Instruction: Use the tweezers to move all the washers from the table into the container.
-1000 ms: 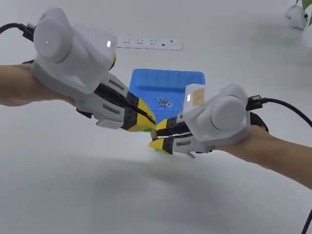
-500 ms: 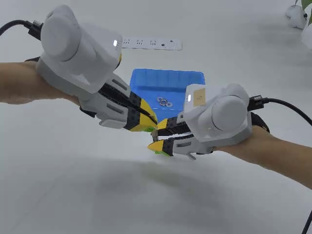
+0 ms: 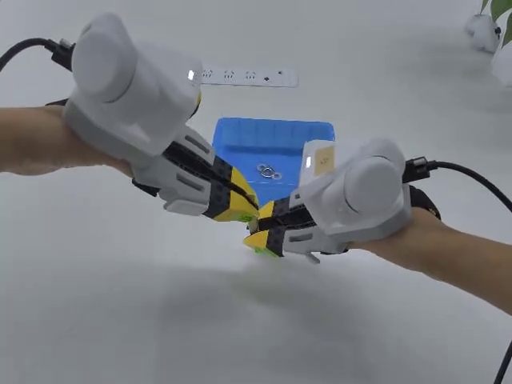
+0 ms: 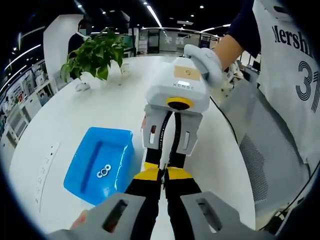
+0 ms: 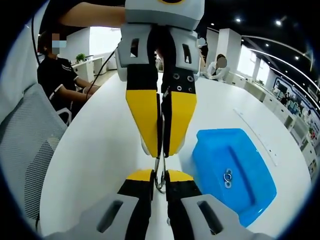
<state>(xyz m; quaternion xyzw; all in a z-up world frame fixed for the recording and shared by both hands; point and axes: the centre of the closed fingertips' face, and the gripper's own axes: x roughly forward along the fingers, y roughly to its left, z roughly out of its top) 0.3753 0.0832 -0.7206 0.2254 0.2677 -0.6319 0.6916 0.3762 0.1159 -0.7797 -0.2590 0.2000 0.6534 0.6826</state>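
While a person works at a wide white table (image 3: 96,320), the left gripper (image 3: 246,210) and the right gripper (image 3: 258,230) meet tip to tip just above its surface, each angled down toward the other. Behind their tips on the table sits a blue container (image 3: 240,140), and farther back lies a white power strip (image 3: 248,76). Seen from the right gripper view, thin metal tweezers (image 5: 160,165) run in a straight line from one gripper to the other. The left gripper's yellow-padded jaws are pressed together on the upper part of the tweezers, with only a sliver of gap between them. The right gripper's own jaws are drawn in almost as tightly around the lower end. A small cluster of washers (image 3: 270,169) lies on the floor of the container, well apart from the tweezers and both grippers.
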